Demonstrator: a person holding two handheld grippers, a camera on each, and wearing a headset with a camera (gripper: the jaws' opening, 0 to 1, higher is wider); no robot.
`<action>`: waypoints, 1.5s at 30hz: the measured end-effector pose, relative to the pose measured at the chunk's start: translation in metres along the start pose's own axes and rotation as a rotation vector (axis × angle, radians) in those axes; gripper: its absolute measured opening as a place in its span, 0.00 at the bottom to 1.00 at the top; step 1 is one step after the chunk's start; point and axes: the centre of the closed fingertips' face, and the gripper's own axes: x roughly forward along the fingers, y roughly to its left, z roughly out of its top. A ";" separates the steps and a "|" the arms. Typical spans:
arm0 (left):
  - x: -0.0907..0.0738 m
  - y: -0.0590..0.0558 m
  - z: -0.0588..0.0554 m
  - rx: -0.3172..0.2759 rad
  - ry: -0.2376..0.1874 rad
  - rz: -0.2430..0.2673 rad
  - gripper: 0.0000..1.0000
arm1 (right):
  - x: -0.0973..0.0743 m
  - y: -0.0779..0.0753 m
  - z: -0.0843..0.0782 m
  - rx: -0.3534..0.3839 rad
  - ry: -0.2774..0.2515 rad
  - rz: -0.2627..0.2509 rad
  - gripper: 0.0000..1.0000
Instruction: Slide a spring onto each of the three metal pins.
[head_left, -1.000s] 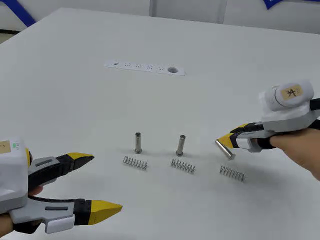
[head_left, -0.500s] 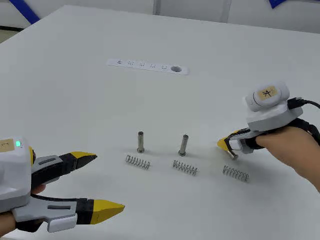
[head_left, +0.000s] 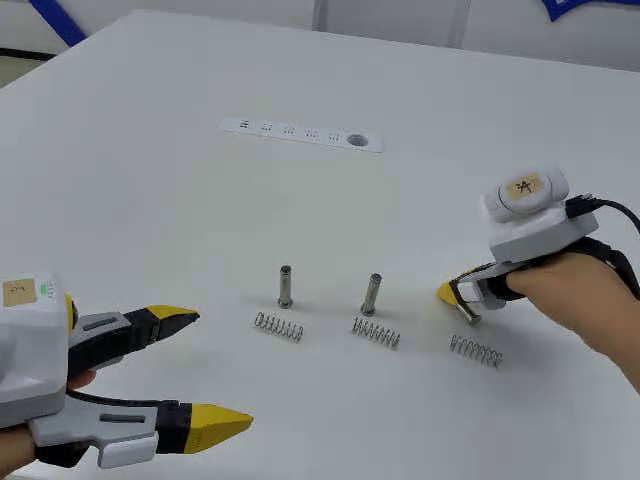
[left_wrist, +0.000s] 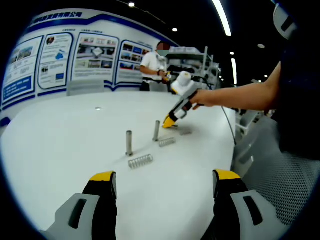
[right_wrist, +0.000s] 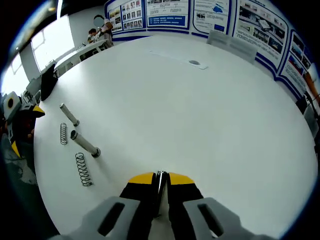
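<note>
Springs: left spring (head_left: 278, 326), middle spring (head_left: 376, 333) and right spring (head_left: 476, 351); lay flat in a row across the white table (head_left: 150, 180), each apart from the next, none threaded onto a pin; left pin (head_left: 285, 286) and middle pin (head_left: 371, 295): stood upright just behind the first two springs, not touching them; third pin (head_left: 466, 313): hung tilted just behind the right spring, upper end pinched between the closed jaws of the right gripper (head_left: 450, 294), lower end near the table, contact impossible to tell; appeared in the right gripper view as a thin metal sliver between the yellow tips; left gripper (head_left: 215, 370): hovered low at the near left, well apart from the row, jaws spread wide, nothing between them; power strip (head_left: 300, 134): lay flat far behind the pins; person (left_wrist: 152, 65): stood beyond the table's far edge in the left gripper view.
</note>
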 end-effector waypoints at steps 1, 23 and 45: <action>0.000 0.000 0.000 0.000 0.000 0.000 0.80 | 0.000 0.000 0.000 0.011 0.007 0.001 0.10; 0.001 -0.002 0.001 0.010 0.003 -0.012 0.79 | -0.029 0.002 0.006 0.022 -0.051 -0.018 0.09; 0.002 -0.005 0.000 0.020 0.007 -0.024 0.79 | -0.063 0.014 -0.011 0.054 -0.128 -0.025 0.09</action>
